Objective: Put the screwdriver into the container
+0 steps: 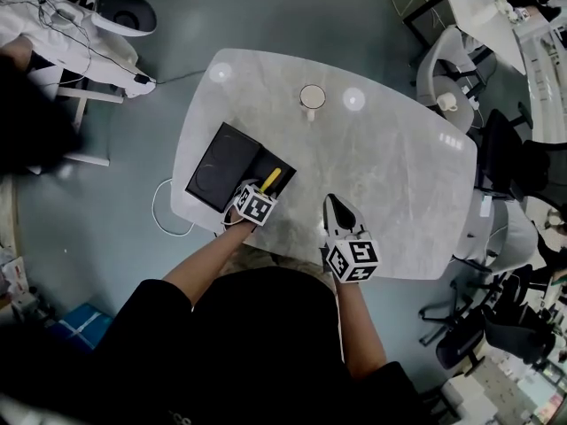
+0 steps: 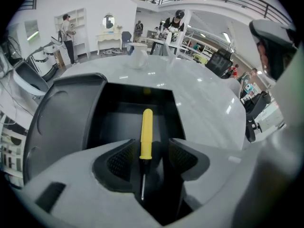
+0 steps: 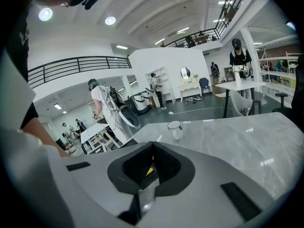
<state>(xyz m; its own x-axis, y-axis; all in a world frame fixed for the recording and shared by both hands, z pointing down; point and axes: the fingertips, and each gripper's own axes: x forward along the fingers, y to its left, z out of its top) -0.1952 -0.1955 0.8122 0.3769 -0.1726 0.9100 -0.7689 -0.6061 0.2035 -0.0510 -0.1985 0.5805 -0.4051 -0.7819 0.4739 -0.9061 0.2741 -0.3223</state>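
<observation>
A screwdriver [image 2: 146, 132] with a yellow handle and a thin metal shaft lies in the black container [image 2: 109, 113]. Its shaft points back toward my left gripper [image 2: 150, 144]. That gripper's jaws stand open on either side of the screwdriver, and neither pad touches it. In the head view the screwdriver [image 1: 270, 181] sits in the right half of the open black container [image 1: 221, 171] at the table's near left, with my left gripper [image 1: 259, 193] at its near edge. My right gripper [image 1: 335, 204] hovers over the table to the right, shut and empty [image 3: 152, 146].
A white cup [image 1: 312, 97] stands at the far middle of the grey marble table [image 1: 399, 175]. The container's lid [image 2: 57, 118] lies open to the left of the tray. Chairs [image 1: 447, 69] stand beyond the table's right side.
</observation>
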